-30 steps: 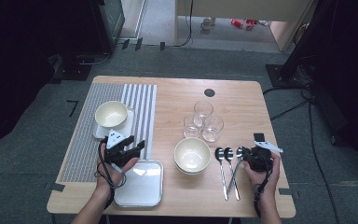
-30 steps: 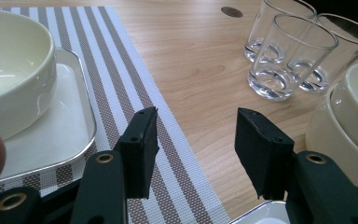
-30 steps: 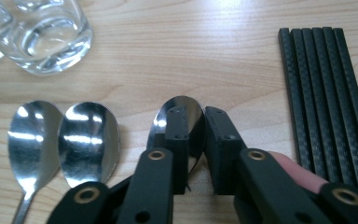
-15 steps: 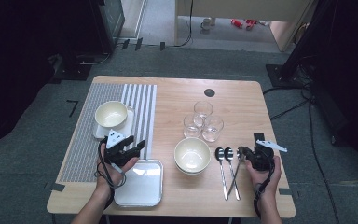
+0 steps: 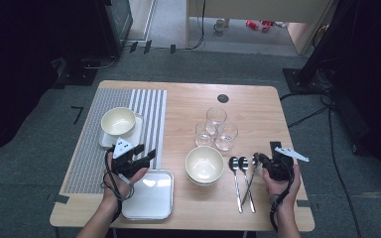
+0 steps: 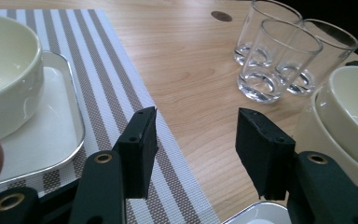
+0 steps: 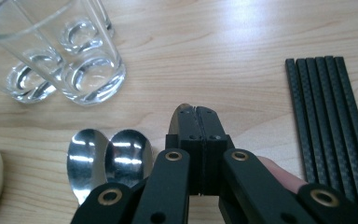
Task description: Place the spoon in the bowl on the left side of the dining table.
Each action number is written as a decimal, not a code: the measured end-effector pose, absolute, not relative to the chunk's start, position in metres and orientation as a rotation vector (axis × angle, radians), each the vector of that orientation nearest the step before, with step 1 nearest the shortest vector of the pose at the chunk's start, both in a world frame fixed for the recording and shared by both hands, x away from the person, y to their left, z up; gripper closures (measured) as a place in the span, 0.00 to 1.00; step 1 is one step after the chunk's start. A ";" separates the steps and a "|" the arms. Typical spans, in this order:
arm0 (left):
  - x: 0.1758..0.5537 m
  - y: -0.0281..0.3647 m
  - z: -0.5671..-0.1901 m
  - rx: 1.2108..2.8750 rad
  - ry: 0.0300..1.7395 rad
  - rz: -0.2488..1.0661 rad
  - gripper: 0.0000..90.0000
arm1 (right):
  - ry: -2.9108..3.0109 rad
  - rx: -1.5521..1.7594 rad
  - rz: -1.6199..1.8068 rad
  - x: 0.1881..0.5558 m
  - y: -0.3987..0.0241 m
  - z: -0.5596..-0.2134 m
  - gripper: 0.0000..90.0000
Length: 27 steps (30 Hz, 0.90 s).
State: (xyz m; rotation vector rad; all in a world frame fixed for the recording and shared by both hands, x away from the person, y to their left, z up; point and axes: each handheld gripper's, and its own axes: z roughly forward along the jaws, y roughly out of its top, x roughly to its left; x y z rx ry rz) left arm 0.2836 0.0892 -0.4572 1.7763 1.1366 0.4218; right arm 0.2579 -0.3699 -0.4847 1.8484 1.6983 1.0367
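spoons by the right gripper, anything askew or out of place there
Slightly. Of the spoons lying right of the stacked bowls, the left one lies straight while the right one slants, handles crossing near the table's front edge. The right gripper is shut, with a sliver of metal at its tips. Nothing looks spilled or damaged.

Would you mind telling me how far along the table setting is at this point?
Early. Done: one bowl sits on a tray on the striped mat. In hand: the right gripper has just been closing beside the spoons; a grip isn't clear. The left gripper is open, empty. Left: stacked bowls, glasses, second tray, chopsticks.
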 end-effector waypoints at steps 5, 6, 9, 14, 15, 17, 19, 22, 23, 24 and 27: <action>0.281 0.087 -0.455 1.766 1.110 0.414 0.53 | 1.689 1.836 1.071 0.256 -0.367 -0.476 1.00; 0.281 0.087 -0.455 1.765 1.106 0.410 0.53 | 1.686 1.833 1.078 0.256 -0.367 -0.474 1.00; 0.281 0.086 -0.455 1.753 1.095 0.384 0.51 | 1.680 1.824 1.096 0.255 -0.365 -0.469 1.00; 0.279 0.086 -0.453 1.730 1.082 0.351 0.46 | 1.671 1.819 1.121 0.254 -0.362 -0.461 1.00; 0.279 0.085 -0.452 1.735 1.077 0.352 0.45 | 1.669 1.816 1.126 0.254 -0.361 -0.458 1.00; 0.278 0.084 -0.450 1.730 1.066 0.354 0.43 | 1.662 1.809 1.138 0.254 -0.360 -0.454 1.00; 0.276 0.084 -0.448 1.721 1.051 0.348 0.42 | 1.657 1.798 1.158 0.254 -0.359 -0.448 1.00; 0.274 0.082 -0.444 1.708 1.022 0.354 0.35 | 1.653 1.779 1.188 0.254 -0.353 -0.438 1.00; 0.272 0.082 -0.443 1.700 1.016 0.364 0.33 | 1.656 1.773 1.193 0.255 -0.350 -0.435 1.00; 0.272 0.082 -0.442 1.697 1.005 0.356 0.33 | 1.662 1.762 1.195 0.255 -0.348 -0.433 1.00; 0.272 0.078 -0.440 1.731 1.009 0.346 0.29 | 1.677 1.732 1.206 0.258 -0.339 -0.426 1.00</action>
